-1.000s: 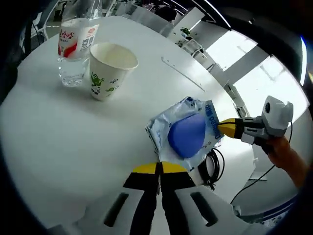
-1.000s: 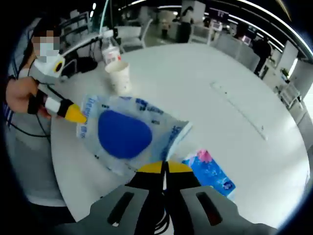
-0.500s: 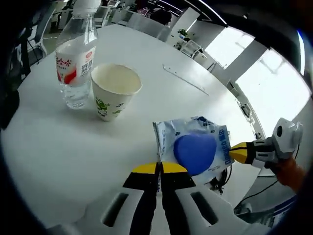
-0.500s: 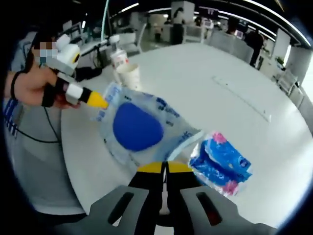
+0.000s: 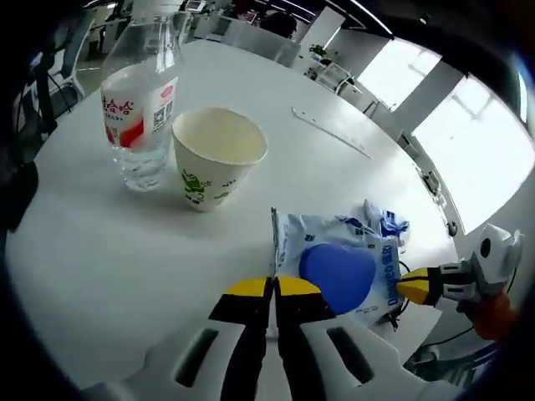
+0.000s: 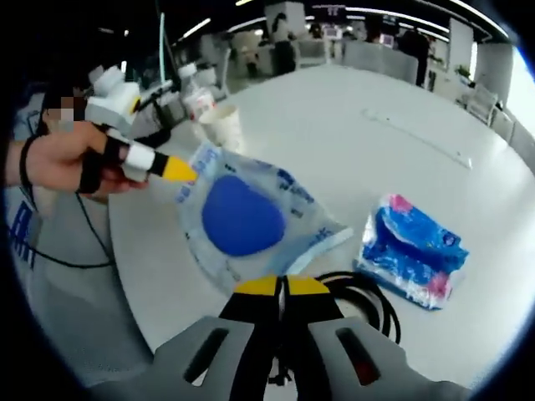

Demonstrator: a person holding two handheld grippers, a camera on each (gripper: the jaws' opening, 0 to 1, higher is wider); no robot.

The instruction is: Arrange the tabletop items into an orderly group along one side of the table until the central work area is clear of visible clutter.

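Note:
A clear plastic packet with a blue round pad inside (image 5: 338, 269) is stretched between both grippers. My left gripper (image 5: 272, 286) is shut on its near edge, close to a paper cup (image 5: 217, 157) and a water bottle (image 5: 138, 96) on the white round table (image 5: 100, 242). The right gripper (image 5: 418, 285) reaches in from the right and pinches the packet's far edge. In the right gripper view, my right gripper (image 6: 284, 286) is shut on the packet (image 6: 242, 217), and the left gripper (image 6: 171, 170) grips its opposite corner.
A blue tissue pack (image 6: 414, 251) lies on the table right of the packet, with a coiled black cable (image 6: 372, 292) beside it. The paper cup (image 6: 221, 125) and bottle (image 6: 196, 98) stand near the table's far-left edge. A person's hand (image 6: 71, 159) holds the left gripper.
The packet, held by both grippers, has shifted nearer to the cup and bottle. In the right gripper view the tissue pack now lies flat further right, and the black cable has come into sight.

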